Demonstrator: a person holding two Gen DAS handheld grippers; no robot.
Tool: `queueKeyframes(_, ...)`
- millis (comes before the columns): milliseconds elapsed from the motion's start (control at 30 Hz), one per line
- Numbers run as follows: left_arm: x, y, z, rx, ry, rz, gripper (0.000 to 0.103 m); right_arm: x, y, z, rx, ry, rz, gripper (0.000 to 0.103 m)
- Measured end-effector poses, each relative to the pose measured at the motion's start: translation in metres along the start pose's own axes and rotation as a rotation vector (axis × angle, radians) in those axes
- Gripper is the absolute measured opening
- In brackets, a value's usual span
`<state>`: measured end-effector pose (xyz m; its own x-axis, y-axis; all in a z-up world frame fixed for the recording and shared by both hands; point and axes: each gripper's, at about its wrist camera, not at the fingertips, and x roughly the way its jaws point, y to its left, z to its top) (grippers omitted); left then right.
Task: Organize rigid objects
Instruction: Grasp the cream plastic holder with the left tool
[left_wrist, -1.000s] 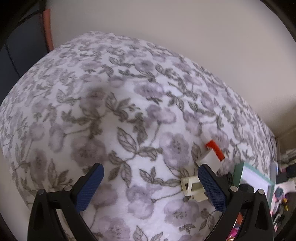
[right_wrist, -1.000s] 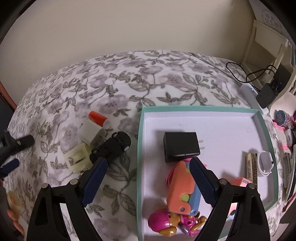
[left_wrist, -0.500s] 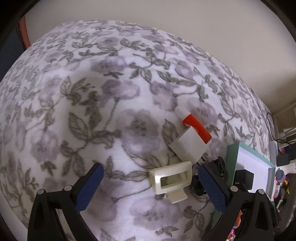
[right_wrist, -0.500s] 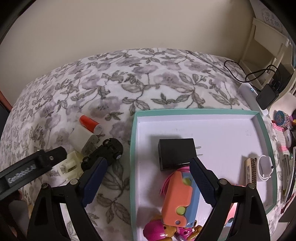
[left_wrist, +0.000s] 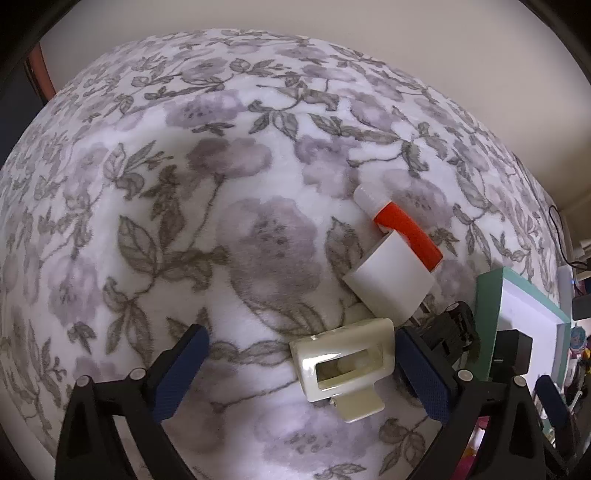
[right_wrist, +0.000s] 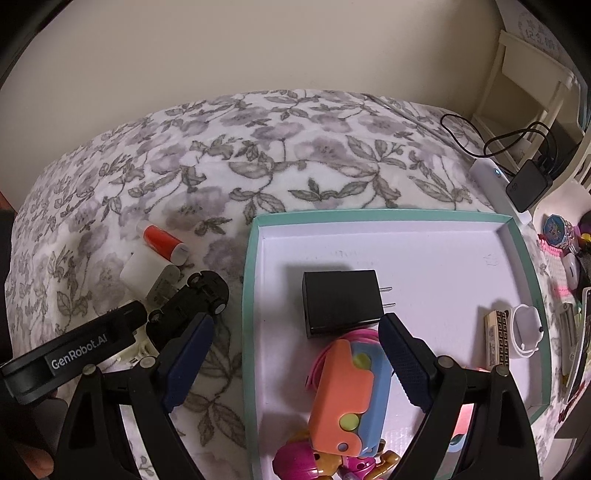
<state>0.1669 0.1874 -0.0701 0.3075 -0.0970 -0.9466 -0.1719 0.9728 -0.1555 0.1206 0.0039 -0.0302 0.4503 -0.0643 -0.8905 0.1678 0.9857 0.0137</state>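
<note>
Since the earlier frames the left gripper (left_wrist: 299, 365) has closed in on the loose pile on the bed, so the cream hair clip (left_wrist: 343, 363) that sat small and far off now fills the gap ahead of its jaws, while the right gripper (right_wrist: 295, 347) has drifted only a little over the tray (right_wrist: 436, 216); the left jaws stand spread wide and pinch nothing; the clip lies between them but off centre, crowding the right-hand finger, with bare floral bedspread (left_wrist: 184, 184) on the other side; its long axis runs roughly across the gap, from finger to finger, so a squeeze would meet its short ends, and I judge a small shift to the right would centre it first; just beyond the clip a white charger (left_wrist: 388, 284) leans against it, with a red and white tube (left_wrist: 404, 230) past that and a black toy car (left_wrist: 452, 326) touching the right-hand finger; the right jaws are likewise spread and empty, hovering over the tray's near end, where a black charger (right_wrist: 340, 302) and an orange and blue toy (right_wrist: 349, 391) already lie; the left gripper is plainly the nearer to the clip, and the tray lies to its right, past the car.
</note>
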Motion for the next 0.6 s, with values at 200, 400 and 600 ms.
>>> queueKeyframes(200, -0.004, 0.002, -0.005, 0.027, 0.017, 0.013, 0.093, -0.001, 0.001, 0.000, 0.008, -0.005, 0.006, 0.091)
queueKeyframes(400, -0.005, 0.004, -0.014, 0.049, 0.050, 0.014, 0.080, -0.003, 0.001, 0.000, 0.025, -0.014, 0.009, 0.091)
queueKeyframes(600, -0.005, 0.003, -0.020, 0.063, 0.063, -0.024, 0.058, -0.006, 0.001, 0.000, 0.043, -0.020, 0.020, 0.091)
